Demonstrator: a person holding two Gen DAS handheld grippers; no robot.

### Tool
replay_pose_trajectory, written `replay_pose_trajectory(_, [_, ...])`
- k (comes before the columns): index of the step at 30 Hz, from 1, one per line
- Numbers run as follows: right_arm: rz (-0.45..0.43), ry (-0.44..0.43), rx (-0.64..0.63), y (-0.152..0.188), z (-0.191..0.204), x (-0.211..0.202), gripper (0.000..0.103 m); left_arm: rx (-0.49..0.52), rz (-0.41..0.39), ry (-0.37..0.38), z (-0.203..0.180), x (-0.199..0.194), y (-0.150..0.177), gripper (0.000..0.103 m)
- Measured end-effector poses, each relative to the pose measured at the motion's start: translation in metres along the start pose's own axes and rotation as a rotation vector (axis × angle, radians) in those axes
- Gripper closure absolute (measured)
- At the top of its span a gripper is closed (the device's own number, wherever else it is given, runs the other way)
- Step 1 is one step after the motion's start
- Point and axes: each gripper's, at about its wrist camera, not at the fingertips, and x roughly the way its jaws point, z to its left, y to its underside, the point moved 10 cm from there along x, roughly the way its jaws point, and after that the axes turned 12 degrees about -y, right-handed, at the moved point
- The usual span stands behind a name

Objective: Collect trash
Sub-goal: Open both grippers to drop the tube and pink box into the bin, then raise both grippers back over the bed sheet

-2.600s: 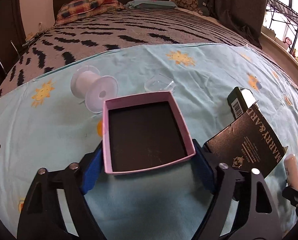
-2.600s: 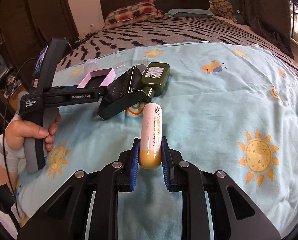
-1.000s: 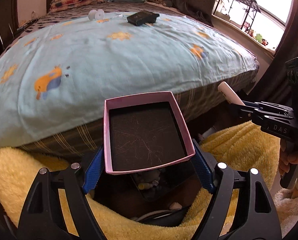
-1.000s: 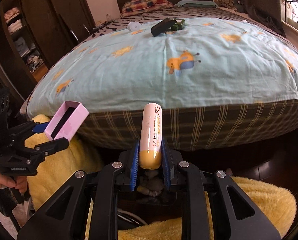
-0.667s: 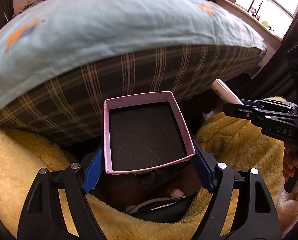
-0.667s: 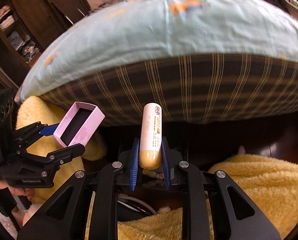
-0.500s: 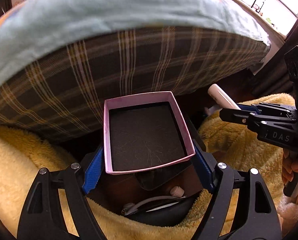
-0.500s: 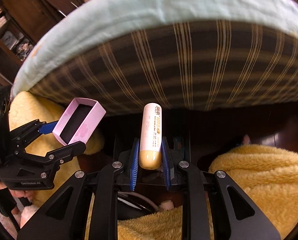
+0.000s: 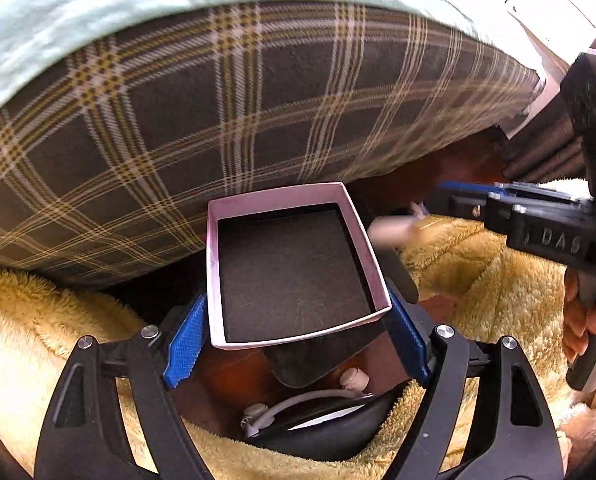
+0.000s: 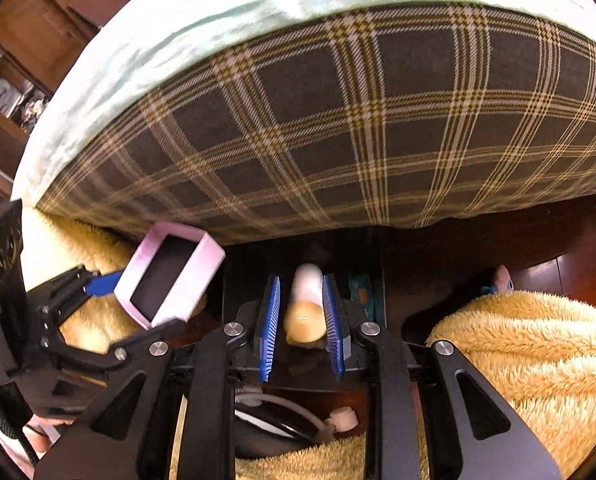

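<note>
My left gripper (image 9: 298, 300) is shut on a pink box lid (image 9: 294, 264) with a dark inside, held over a dark opening in the yellow blanket. It also shows in the right wrist view (image 10: 170, 276). My right gripper (image 10: 302, 312) has its pads spread, and the white tube with a yellow cap (image 10: 306, 304) is blurred between them, tipping down toward the dark gap. In the left wrist view the tube (image 9: 390, 230) is a blur off the right gripper's tips.
The plaid side of the mattress (image 10: 338, 128) fills the upper view, with the light blue sheet (image 9: 98, 4) on top. A fluffy yellow blanket (image 10: 518, 360) lies either side. A dark object with a white cable (image 9: 298, 404) lies below.
Both grippers dropped from the bed top to the gap at the bed's foot. The right gripper's pads have just spread and the tube is slipping out. The left still holds the pink lid.
</note>
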Motion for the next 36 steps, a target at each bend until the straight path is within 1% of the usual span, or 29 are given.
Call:
replay_pose_trajectory(1, [-0.002,0.003,0.001,-0.003,-0.002,-0.001,0.079,-0.001,0.002,0.002,0.0,0.002,0.0,0.026])
replay_pose_trajectory(2, [-0.002,0.008,0.003,-0.003,-0.002,-0.001,0.079,-0.002,0.005,0.004,0.0,0.003,0.0,0.024])
replay_pose_trajectory(3, [-0.002,0.008,0.004,-0.007,-0.003,-0.001,0.076,-0.004,0.006,0.004,0.003,0.004,0.0,0.02])
replay_pose_trajectory(4, [-0.004,0.01,0.004,-0.008,-0.004,-0.002,0.068,-0.004,0.007,0.001,0.005,0.004,0.0,0.017])
replay_pose_trajectory(5, [-0.007,0.015,0.002,-0.01,-0.005,-0.003,0.064,-0.003,0.007,-0.001,0.005,0.004,0.0,0.014])
replay_pose_trajectory(6, [-0.012,0.021,-0.004,-0.012,-0.004,-0.005,0.055,-0.003,0.007,-0.001,0.005,0.003,0.001,0.012])
replay_pose_trajectory(7, [-0.016,0.025,-0.008,-0.012,-0.006,-0.009,0.049,-0.002,0.007,-0.001,0.006,0.001,0.001,0.011])
replay_pose_trajectory(8, [-0.022,0.031,-0.015,-0.014,-0.006,-0.012,0.046,-0.002,0.006,-0.001,0.007,-0.001,0.001,0.01])
replay_pose_trajectory(10, [-0.04,0.04,-0.029,-0.024,-0.007,-0.02,0.029,-0.003,-0.003,-0.002,0.012,-0.006,-0.002,0.008])
replay_pose_trajectory(13, [-0.08,0.057,-0.051,-0.034,-0.002,-0.039,0.016,-0.003,-0.029,0.0,0.015,-0.02,-0.006,0.008])
replay_pose_trajectory(15, [-0.107,0.067,-0.063,-0.042,-0.001,-0.053,0.014,-0.004,-0.054,-0.001,0.018,-0.031,-0.01,0.008])
replay_pose_trajectory(18, [-0.146,0.07,-0.078,-0.058,0.004,-0.073,0.014,-0.008,-0.106,-0.01,0.024,-0.052,-0.024,0.008])
replay_pose_trajectory(23, [-0.238,0.076,-0.12,-0.097,0.017,-0.114,0.013,-0.026,-0.183,-0.033,0.039,-0.086,-0.055,0.008])
replay_pose_trajectory(25, [-0.274,0.089,-0.135,-0.11,0.021,-0.127,0.012,-0.026,-0.206,-0.044,0.046,-0.095,-0.068,0.008])
replay_pose_trajectory(27, [-0.302,0.109,-0.152,-0.131,0.023,-0.138,0.012,-0.029,-0.223,-0.058,0.053,-0.102,-0.082,0.008])
replay_pose_trajectory(31, [-0.343,0.137,-0.18,-0.168,0.027,-0.147,0.012,-0.041,-0.247,-0.064,0.068,-0.112,-0.11,0.008])
replay_pose_trajectory(32, [-0.347,0.137,-0.181,-0.176,0.028,-0.146,0.012,-0.045,-0.256,-0.076,0.072,-0.115,-0.117,0.008])
replay_pose_trajectory(33, [-0.349,0.133,-0.177,-0.188,0.028,-0.145,0.012,-0.051,-0.266,-0.096,0.078,-0.118,-0.126,0.008])
replay_pose_trajectory(36, [-0.348,0.11,-0.179,-0.213,0.033,-0.136,0.012,-0.059,-0.286,-0.101,0.091,-0.126,-0.148,0.008])
